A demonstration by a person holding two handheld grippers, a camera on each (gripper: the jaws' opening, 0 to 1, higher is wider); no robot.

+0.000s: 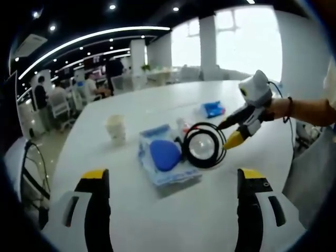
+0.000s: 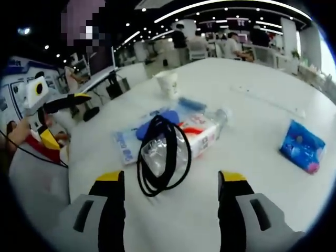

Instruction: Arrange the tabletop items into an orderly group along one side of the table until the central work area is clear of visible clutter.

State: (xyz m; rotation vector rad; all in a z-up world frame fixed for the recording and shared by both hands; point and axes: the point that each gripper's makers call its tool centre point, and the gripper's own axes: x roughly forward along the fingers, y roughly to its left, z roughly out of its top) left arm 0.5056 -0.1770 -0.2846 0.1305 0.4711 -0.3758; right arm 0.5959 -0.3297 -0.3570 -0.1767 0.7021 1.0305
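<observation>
While both grippers sit low over the white table (image 1: pixel 157 220), here is the layout.

Table edge: curved near edge shows at left in the left gripper view, floor and chairs beyond it; in the right gripper view the edge drops off at left, beside the other gripper.
Open room: bare tabletop between each gripper's jaws and the clutter; wide bare stretch at the far side of the table in both views.
Left gripper (image 1: pixel 170 210): jaws wide apart, holding nothing, pointed at the clutter.
Right gripper (image 2: pixel 170 210): jaws wide apart, holding nothing, black cable coil just ahead.
Clutter group: black cable coil (image 2: pixel 160 157) lying over a clear plastic bottle (image 2: pixel 202 134); bottle lies on its side, red and white label; blue-and-white flat pack (image 1: pixel 165 163) with a blue rounded object (image 1: pixel 164 154) on top, touching the coil.
Paper cup (image 1: pixel 116 127): one, upright, just beyond the pack, apart from it.
Blue packet (image 2: pixel 302 145): one, well apart from the group, off to the right in the right gripper view.
Left gripper view extra: right gripper comes in from the right, held by a hand with a wristband, yellow tip near the coil's edge.
Right gripper view extra: bottle label and cap end clear; left gripper at far left, over the table edge.
Counts: one coil, one bottle, one cup, one flat pack, one blue packet.
Background: people seated at desks, ceiling light strips.
</observation>
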